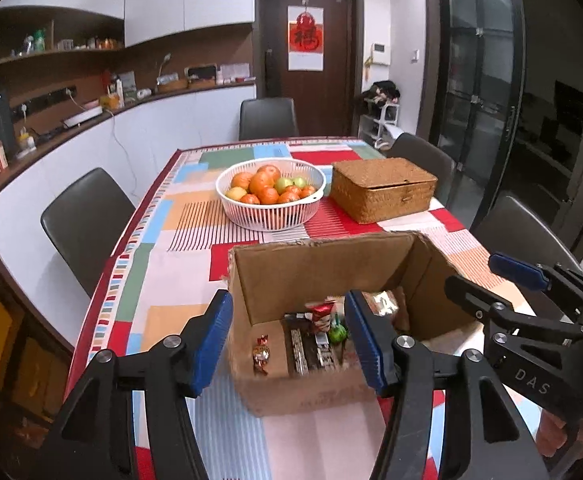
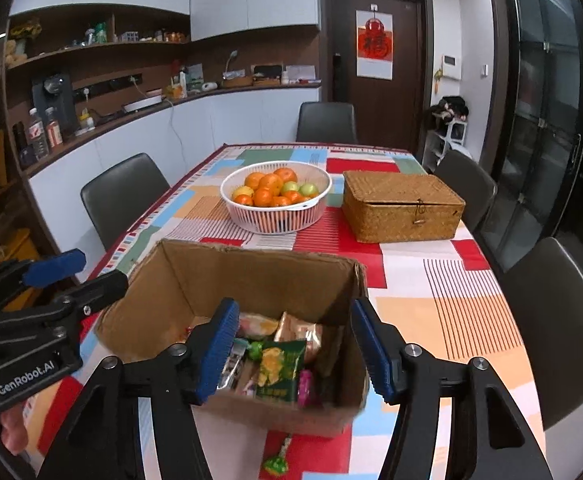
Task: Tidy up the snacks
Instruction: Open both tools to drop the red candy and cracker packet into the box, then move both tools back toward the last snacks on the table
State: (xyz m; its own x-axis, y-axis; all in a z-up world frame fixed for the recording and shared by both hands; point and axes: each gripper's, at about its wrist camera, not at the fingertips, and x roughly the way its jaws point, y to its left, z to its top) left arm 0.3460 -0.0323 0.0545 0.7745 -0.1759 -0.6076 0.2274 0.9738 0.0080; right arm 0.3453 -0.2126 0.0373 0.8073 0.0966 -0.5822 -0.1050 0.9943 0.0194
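Note:
An open cardboard box stands near the table's front edge and holds several snacks: a wrapped candy, a red packet, a green snack bag, an orange packet. My left gripper is open and empty, hovering over the box's near left part. My right gripper is open and empty over the box's near side; it also shows at the right of the left wrist view. A green wrapped candy lies on the tablecloth in front of the box.
A white basket of oranges and green fruit and a closed woven wicker box stand behind the cardboard box. Dark chairs surround the table. A counter runs along the left wall.

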